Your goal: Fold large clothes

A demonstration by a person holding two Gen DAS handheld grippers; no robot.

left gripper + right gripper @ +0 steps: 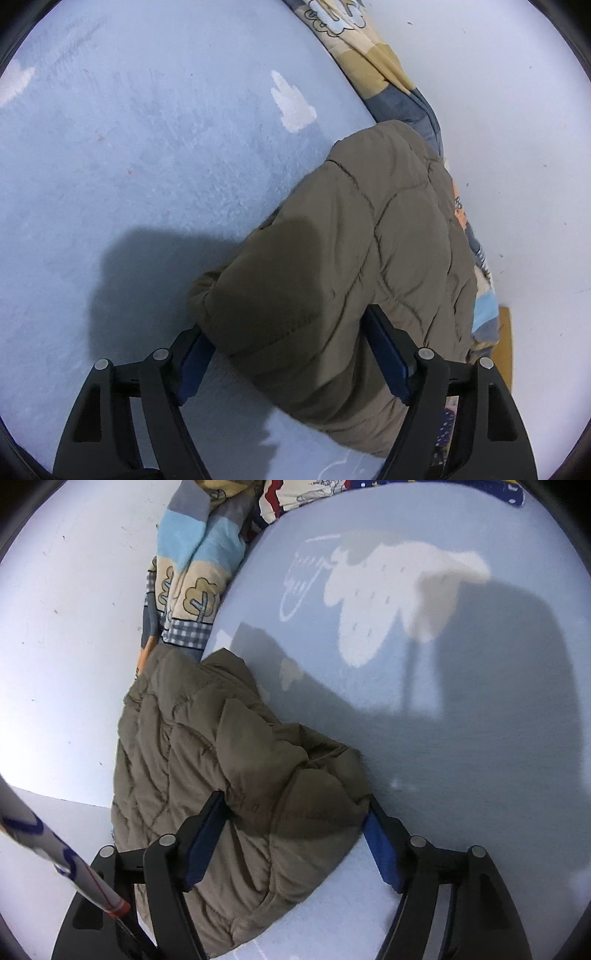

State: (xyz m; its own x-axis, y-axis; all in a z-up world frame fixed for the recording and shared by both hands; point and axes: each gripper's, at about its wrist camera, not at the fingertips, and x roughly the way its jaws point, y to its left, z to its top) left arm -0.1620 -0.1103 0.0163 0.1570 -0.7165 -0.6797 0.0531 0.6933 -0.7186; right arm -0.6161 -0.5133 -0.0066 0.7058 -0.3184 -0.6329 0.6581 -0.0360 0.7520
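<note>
A folded olive quilted jacket (pixel 343 258) lies on a pale blue bed sheet (pixel 147 166), against a patterned quilt (pixel 192 572) bunched along the white wall (pixel 517 110). The left gripper (pixel 291 354) and right gripper (pixel 295 834) each straddle the jacket, jaws wide apart; whether the pads press the padding I cannot tell.

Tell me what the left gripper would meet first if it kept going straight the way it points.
Most likely the folded olive-brown quilted puffer jacket: it bulges between the open jaws of the left gripper, lying on the pale blue bed sheet. Whether the jaws already touch it is unclear.
</note>
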